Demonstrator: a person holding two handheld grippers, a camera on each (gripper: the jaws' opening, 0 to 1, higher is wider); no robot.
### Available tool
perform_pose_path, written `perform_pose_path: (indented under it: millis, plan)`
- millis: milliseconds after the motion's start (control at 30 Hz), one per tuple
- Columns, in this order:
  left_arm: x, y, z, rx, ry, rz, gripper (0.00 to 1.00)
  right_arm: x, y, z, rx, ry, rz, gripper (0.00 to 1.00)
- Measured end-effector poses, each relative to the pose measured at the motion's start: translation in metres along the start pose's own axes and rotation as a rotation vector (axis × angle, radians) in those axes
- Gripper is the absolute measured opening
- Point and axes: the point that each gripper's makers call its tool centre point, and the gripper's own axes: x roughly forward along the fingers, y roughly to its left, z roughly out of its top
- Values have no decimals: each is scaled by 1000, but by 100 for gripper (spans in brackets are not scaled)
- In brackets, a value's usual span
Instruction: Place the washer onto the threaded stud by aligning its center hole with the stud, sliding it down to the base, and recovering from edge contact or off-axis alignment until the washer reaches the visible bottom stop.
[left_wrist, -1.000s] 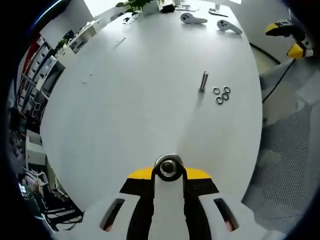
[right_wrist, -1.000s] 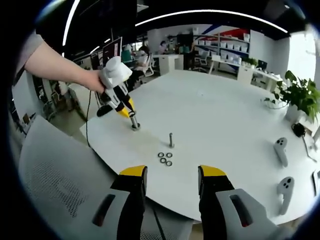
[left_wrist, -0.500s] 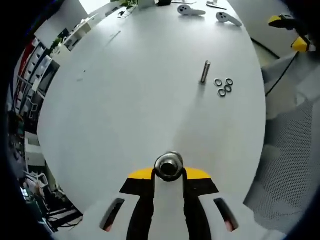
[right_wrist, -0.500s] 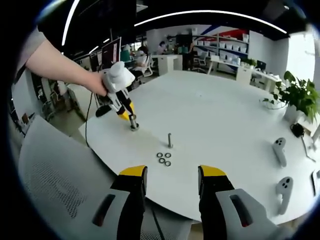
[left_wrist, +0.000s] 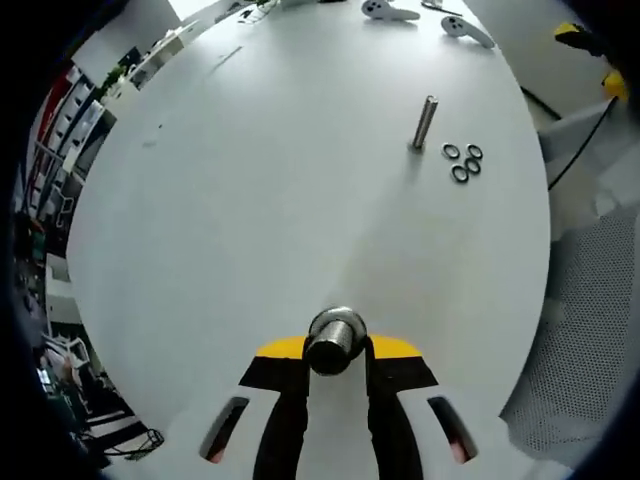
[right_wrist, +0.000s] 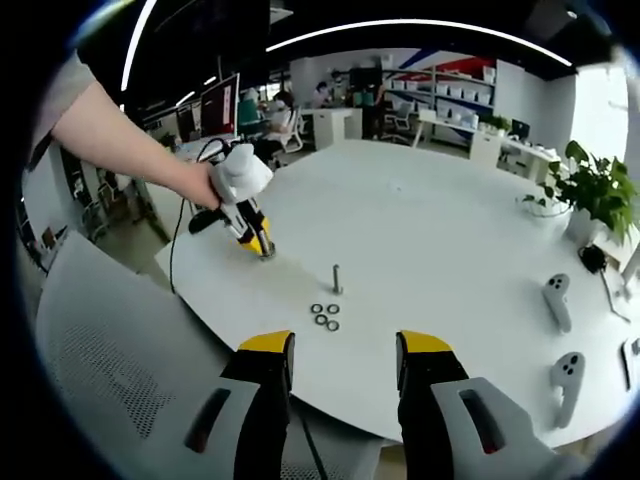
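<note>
Jaws of the left gripper (left_wrist: 337, 352) clamp a metal nut low over the table (left_wrist: 250, 200); the right gripper (right_wrist: 340, 365) hangs wide and empty off the table edge. Washers (left_wrist: 461, 163) lie loose just beside the upright stud (left_wrist: 424, 122). Risks: a flat washer slipping from the pinch, or landing tilted and catching on the threads.

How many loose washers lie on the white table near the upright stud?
3. The washers lie flat in a tight cluster on the table, beside the stud. None looks hidden.
</note>
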Motion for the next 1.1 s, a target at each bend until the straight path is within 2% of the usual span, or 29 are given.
perform_pose_path:
  millis: [367,633,833,1100]
  plan:
    - [5,0,-2,-33,-31,-6,21,0,0,-1,-3,8,-1,43]
    - [-7,2,-1,-69,-87,20,22,1,2,-2,-8,16,2,43]
    - [-25,1,-3,-155,-165,32,22,1,2,-2,-16,16,4,43]
    - [-56,-5,-3,-226,-291,63,23,0,2,-1,-14,13,-2,43]
